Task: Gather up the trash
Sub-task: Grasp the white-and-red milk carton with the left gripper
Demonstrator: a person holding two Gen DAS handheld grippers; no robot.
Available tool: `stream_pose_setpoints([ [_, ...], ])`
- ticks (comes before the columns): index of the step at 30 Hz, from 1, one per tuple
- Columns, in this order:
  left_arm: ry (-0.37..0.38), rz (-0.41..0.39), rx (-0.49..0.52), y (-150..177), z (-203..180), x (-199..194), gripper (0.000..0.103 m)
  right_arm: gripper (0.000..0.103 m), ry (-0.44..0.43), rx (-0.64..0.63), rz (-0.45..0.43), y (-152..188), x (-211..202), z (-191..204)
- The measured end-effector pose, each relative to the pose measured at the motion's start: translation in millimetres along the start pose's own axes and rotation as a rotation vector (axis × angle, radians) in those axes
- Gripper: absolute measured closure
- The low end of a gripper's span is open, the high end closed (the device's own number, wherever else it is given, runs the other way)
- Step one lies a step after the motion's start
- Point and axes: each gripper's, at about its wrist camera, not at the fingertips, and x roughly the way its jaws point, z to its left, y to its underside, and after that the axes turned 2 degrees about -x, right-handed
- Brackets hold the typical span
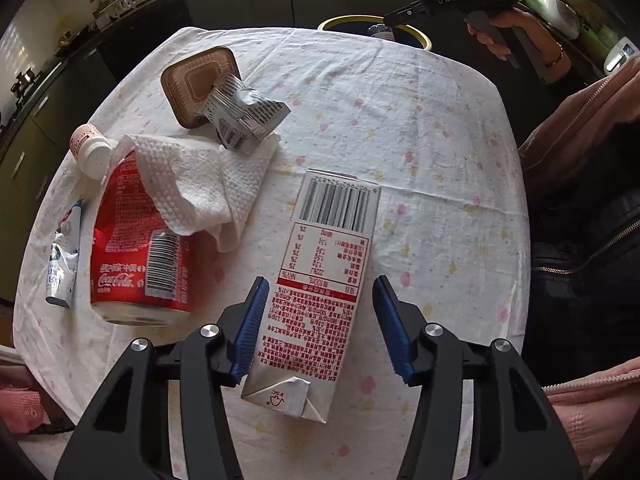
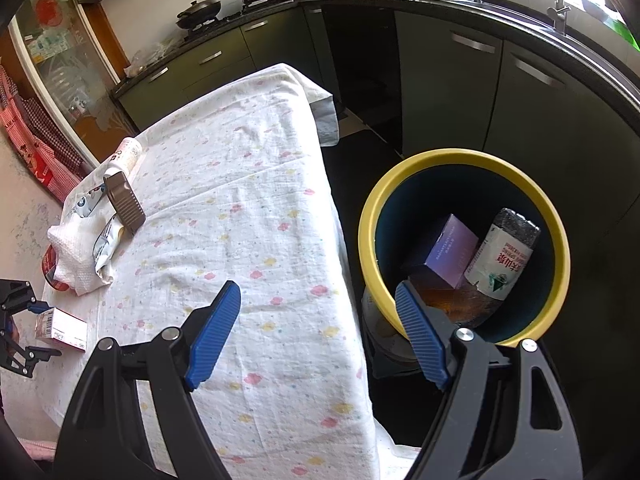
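A white milk carton [image 1: 332,240] with red print and a barcode lies flat on the flowered tablecloth [image 1: 420,152]. My left gripper [image 1: 320,280] points down over its near half, with the carton between the blue pads. The left pad sits against the carton's side and the right pad stands clear of it. My right gripper [image 2: 316,286] is open and empty above the table's edge, beside the yellow-rimmed trash bin [image 2: 368,216]. The bin holds a purple box [image 2: 452,252] and a bottle [image 2: 504,256]. The carton [image 2: 60,328] also shows at the far left of the right wrist view.
Left of the carton lie a crushed Coca-Cola can [image 1: 136,264], a paper towel [image 1: 192,188], a silver wrapper [image 1: 244,116], a brown plastic tray [image 1: 200,80], a white pill bottle [image 1: 90,152] and a toothpaste tube [image 1: 64,264]. Dark kitchen cabinets [image 2: 440,80] stand behind the bin.
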Motion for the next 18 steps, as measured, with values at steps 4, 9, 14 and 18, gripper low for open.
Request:
stream_pose_setpoints([
  [4,0.015,0.015,-0.014,-1,-9,7,0.066,0.028,-0.014,-0.001,0.003,4,1,0],
  [9,0.012,0.014,-0.083,-1,-8,8,0.068,0.028,-0.016,0.011,-0.01,8,-8,-7],
  [14,-0.031,-0.033,-0.134,-3,-15,-5,0.068,0.028,-0.02,0.031,-0.032,10,-16,-16],
  [18,-0.074,-0.08,-0.158,-10,-25,-21,0.068,0.028,-0.026,0.035,-0.044,10,-21,-19],
])
